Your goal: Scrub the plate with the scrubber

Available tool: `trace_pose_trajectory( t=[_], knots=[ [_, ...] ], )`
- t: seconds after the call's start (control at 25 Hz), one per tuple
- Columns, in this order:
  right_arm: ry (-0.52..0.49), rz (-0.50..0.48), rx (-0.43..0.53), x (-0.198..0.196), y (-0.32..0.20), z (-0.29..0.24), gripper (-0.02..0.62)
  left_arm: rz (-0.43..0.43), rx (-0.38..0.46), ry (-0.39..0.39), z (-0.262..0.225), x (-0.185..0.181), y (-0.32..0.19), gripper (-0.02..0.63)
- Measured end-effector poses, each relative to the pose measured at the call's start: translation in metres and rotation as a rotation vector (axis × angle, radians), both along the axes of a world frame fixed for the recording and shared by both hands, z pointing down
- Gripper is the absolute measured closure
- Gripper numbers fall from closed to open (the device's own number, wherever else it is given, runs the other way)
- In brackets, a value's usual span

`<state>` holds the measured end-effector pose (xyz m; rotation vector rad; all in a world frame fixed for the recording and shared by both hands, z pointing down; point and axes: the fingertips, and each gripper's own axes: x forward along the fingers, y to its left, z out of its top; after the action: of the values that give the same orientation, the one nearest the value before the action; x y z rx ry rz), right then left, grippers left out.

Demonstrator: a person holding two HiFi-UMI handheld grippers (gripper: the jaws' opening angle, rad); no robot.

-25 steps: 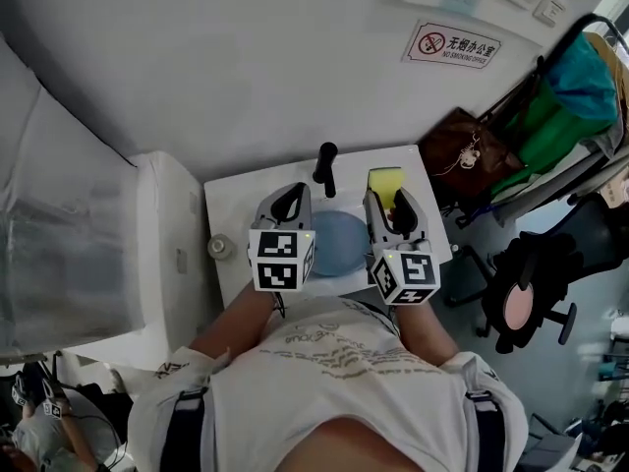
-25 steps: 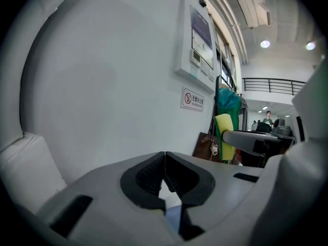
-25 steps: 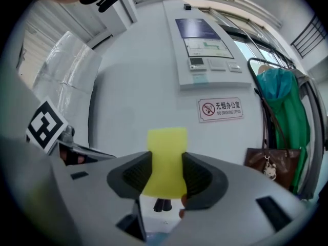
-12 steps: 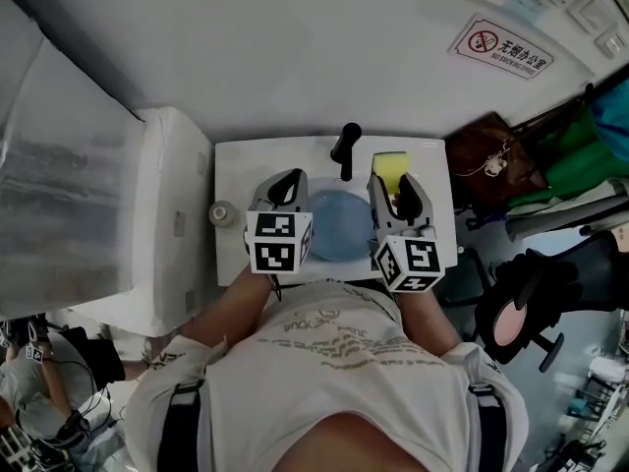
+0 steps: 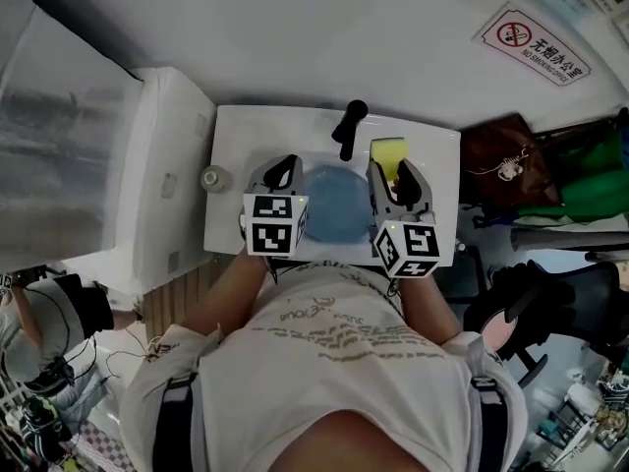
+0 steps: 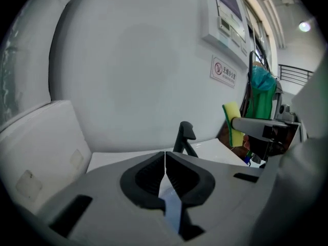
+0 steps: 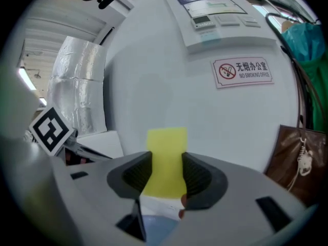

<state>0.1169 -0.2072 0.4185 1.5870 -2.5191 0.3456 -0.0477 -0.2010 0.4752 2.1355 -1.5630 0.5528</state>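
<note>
Seen from above, a person stands at a narrow white sink top [image 5: 228,136] set against a pale wall [image 5: 295,37]. At far left a white cabinet [image 5: 162,165] butts up to the sink, and a small round container [image 5: 210,177] sits on the sink's left rim.

The left gripper [image 5: 283,169] hovers over the left edge of a blue plate [image 5: 334,214]. Its jaws are pressed together with nothing between them. The plate lies flat in the middle of the sink, between the two grippers, just in front of a black faucet [image 5: 349,126].

The right gripper [image 5: 397,177] is clamped on a yellow scrubber [image 5: 386,151], which stands up beyond the jaw tips, over the sink's right side near the plate's rim. A brown bag [image 5: 496,155] hangs beyond the sink's right edge.

Likely risks: nothing pins the plate, so a hard stroke could slide or spin it. The scrubber is held by its lower part and may fold or slip out under pressure.

Room is tight. The faucet stands close behind, the wall just beyond it, and the person's body is at the front edge. Short strokes across the plate look safest. The container could be knocked by a wide leftward swing.
</note>
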Motion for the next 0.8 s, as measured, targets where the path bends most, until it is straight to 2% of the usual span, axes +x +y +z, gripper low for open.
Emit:
trace_pose_trajectory(
  t=[0.16, 0.52, 0.64, 0.8],
  knots=[
    [0.022, -0.046, -0.049, -0.002, -0.001, 0.028, 0.407, -0.039, -0.115, -0.021, 0.035, -0.011, 0.005, 0.581],
    [0.064, -0.118, -0.185, -0.003, 0.009, 0.097, 0.407, -0.068, -0.343, 0.005, 0.105, -0.018, 0.026, 0.581],
    [0.088, -0.128, -0.231, -0.001, 0.015, 0.117, 0.407, -0.049, -0.438, 0.039, 0.130, -0.015, 0.035, 0.581],
    [0.096, -0.136, -0.270, -0.001, 0.019, 0.131, 0.407, -0.050, -0.591, 0.150, 0.164, -0.008, 0.047, 0.580]
  ],
)
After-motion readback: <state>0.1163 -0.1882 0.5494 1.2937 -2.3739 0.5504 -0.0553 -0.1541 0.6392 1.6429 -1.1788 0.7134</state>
